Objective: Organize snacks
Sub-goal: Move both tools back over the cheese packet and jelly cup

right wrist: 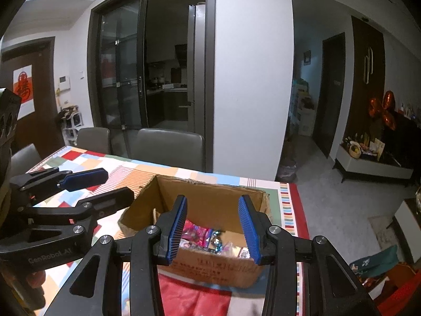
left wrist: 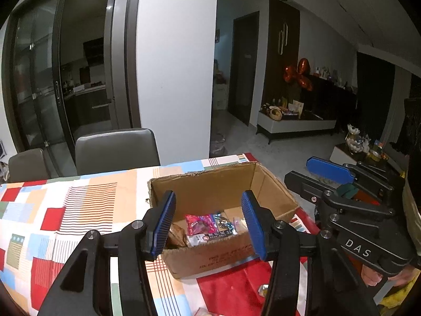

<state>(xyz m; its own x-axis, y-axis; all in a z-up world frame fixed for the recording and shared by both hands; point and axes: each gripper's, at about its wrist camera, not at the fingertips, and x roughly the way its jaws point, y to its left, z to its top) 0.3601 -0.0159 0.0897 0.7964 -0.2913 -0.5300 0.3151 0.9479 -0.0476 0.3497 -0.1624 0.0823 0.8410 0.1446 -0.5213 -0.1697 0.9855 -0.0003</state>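
Observation:
An open cardboard box [left wrist: 226, 184] stands on the patchwork tablecloth [left wrist: 79, 210]; it also shows in the right wrist view [right wrist: 210, 200]. Several snack packets lie in it, among them a pink one [left wrist: 201, 223], also seen in the right wrist view [right wrist: 197, 233]. My left gripper [left wrist: 208, 222] is open and empty, held above the box's near side. My right gripper [right wrist: 213, 229] is open and empty, also above the near side. The right gripper shows in the left wrist view [left wrist: 313, 173] to the right of the box. The left gripper shows in the right wrist view [right wrist: 115, 187] to the left of it.
Two grey chairs [left wrist: 115, 147] stand behind the table. A small wrapped item [left wrist: 263, 288] lies on the red patch in front of the box. The table's right edge [right wrist: 300, 210] is close to the box. A white pillar [right wrist: 252, 79] and glass doors stand behind.

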